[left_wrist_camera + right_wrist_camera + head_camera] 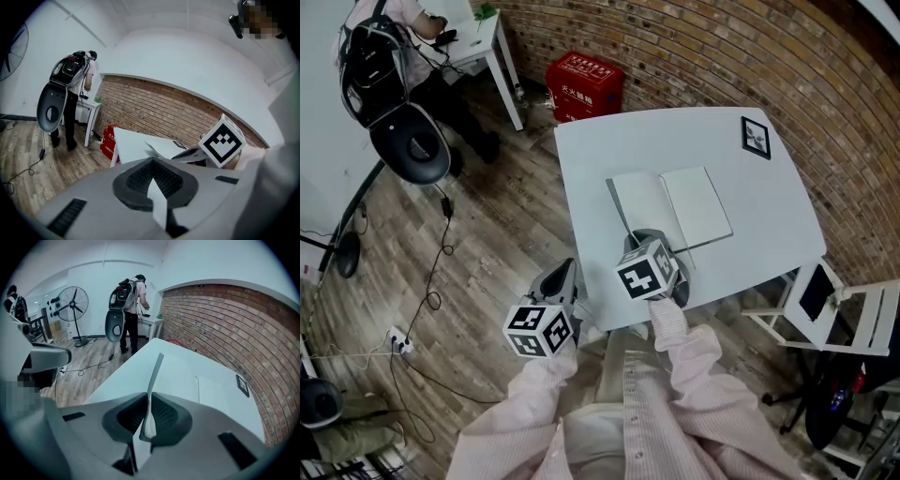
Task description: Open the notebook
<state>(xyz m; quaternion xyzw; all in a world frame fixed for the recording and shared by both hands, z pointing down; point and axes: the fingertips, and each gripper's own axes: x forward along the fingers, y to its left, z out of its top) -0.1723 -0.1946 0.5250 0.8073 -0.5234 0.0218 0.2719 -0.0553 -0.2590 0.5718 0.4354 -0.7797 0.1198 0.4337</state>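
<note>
Right tool (148, 401) nearly shut, pinching the notebook's (694, 202) upturned left leaf near the table's (769, 216) front edge. My left tool (153, 168) is closed, empty.

My left claw (151, 164) has its jaws pressed together with nothing between them. It points forward and only slightly down, its marker cube (539, 330) close in front of my body. My right claw (149, 401) tips much more steeply down, and its jaws are pinched on the thin edge of the notebook cover (156, 376), which stands up between the pads. Both arms reach forward in pale pink sleeves (694, 361), the right one stretched further out than the left. The two claws sit near each other, not touching.
</note>
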